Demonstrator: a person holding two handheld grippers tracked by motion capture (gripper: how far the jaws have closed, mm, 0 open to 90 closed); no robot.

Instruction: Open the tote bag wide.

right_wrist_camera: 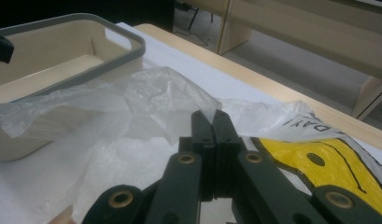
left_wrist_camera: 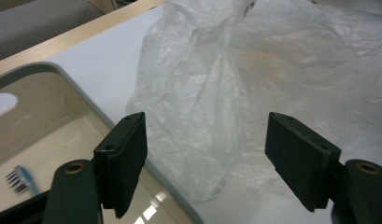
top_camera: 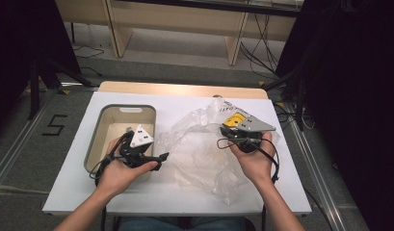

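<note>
**Right jaws pinch the plastic bag; left jaws gape beside the bin**

On the white table (top_camera: 137, 195), a crumpled clear plastic bag (top_camera: 199, 149) sprawls at centre, its edge against the beige bin (top_camera: 99, 126) at 9 o'clock. The right gripper (right_wrist_camera: 214, 122) has its jaws closed on a fold of the bag, beside its yellow print (right_wrist_camera: 319, 161). The left gripper (left_wrist_camera: 205, 161) has its jaws wide apart, holding nothing, over the bin's rim. The left gripper view reveals a blue toothbrush (left_wrist_camera: 21, 179) inside the bin.
</note>
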